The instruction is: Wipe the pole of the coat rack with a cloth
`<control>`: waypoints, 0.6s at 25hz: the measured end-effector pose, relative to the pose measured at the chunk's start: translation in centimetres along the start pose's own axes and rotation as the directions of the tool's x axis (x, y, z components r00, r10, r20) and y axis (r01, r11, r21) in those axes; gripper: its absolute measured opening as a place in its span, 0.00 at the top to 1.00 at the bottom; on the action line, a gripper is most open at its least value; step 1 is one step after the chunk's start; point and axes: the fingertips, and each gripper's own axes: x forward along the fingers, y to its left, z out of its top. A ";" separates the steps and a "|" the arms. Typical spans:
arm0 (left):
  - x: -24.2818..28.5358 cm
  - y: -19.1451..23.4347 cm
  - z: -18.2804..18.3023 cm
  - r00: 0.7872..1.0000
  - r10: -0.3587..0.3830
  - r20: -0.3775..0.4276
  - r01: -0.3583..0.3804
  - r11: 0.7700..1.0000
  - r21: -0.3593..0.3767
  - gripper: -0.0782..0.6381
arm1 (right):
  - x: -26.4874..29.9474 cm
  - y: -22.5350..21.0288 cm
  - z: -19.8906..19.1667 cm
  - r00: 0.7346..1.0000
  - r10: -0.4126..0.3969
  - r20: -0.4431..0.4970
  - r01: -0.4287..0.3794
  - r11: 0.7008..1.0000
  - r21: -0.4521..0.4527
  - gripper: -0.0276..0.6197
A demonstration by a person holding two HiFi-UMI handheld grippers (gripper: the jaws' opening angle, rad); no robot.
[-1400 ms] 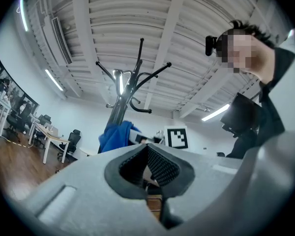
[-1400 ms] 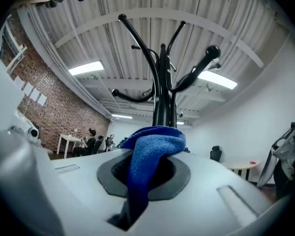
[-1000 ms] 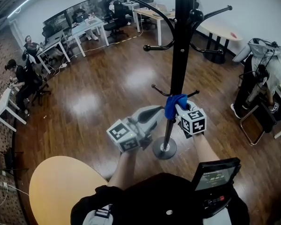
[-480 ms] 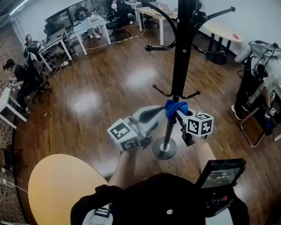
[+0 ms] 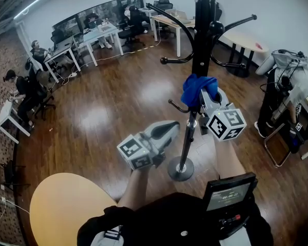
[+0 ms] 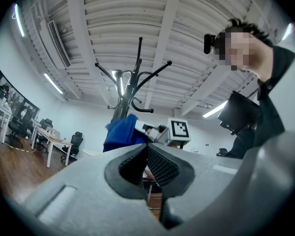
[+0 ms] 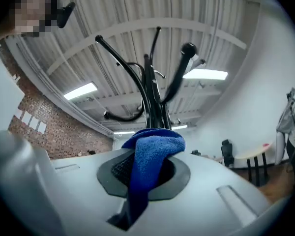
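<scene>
The black coat rack pole (image 5: 200,45) rises from a round base (image 5: 180,169) on the wood floor. My right gripper (image 5: 204,97) is shut on a blue cloth (image 5: 197,88), which is pressed against the pole just under the lower hooks. In the right gripper view the cloth (image 7: 150,156) hangs out from between the jaws (image 7: 145,173), with the pole (image 7: 152,100) behind it. My left gripper (image 5: 170,129) is shut and empty, left of the pole's lower part. The left gripper view shows its jaws (image 6: 147,163) closed, with the cloth (image 6: 122,132) and the rack (image 6: 127,90) beyond.
A round wooden table (image 5: 66,209) is at the lower left. Desks with seated people (image 5: 82,32) line the back left. A chair draped with clothes (image 5: 287,86) stands at the right, and a pale round table (image 5: 241,37) is behind the rack. Curved hooks (image 5: 174,60) stick out from the pole.
My right gripper has slid the blue cloth up the pole, from near the lower thin section to just under the lower hooks. The left gripper has barely moved.
</scene>
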 end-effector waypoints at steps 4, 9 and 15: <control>-0.1 0.0 1.2 1.000 -0.014 0.026 0.013 0.999 0.040 0.89 | 2.7 1.7 9.5 0.989 0.027 0.145 -0.012 0.994 -0.104 0.93; 0.1 0.3 0.9 1.000 -0.017 0.022 0.016 0.998 0.055 0.89 | 0.7 6.6 16.9 0.953 0.157 0.260 -0.099 0.969 -0.225 0.93; 0.2 0.5 1.1 0.999 -0.017 0.039 0.015 0.998 0.056 0.89 | -4.7 13.3 22.9 0.845 0.329 0.422 -0.160 0.908 -0.387 0.93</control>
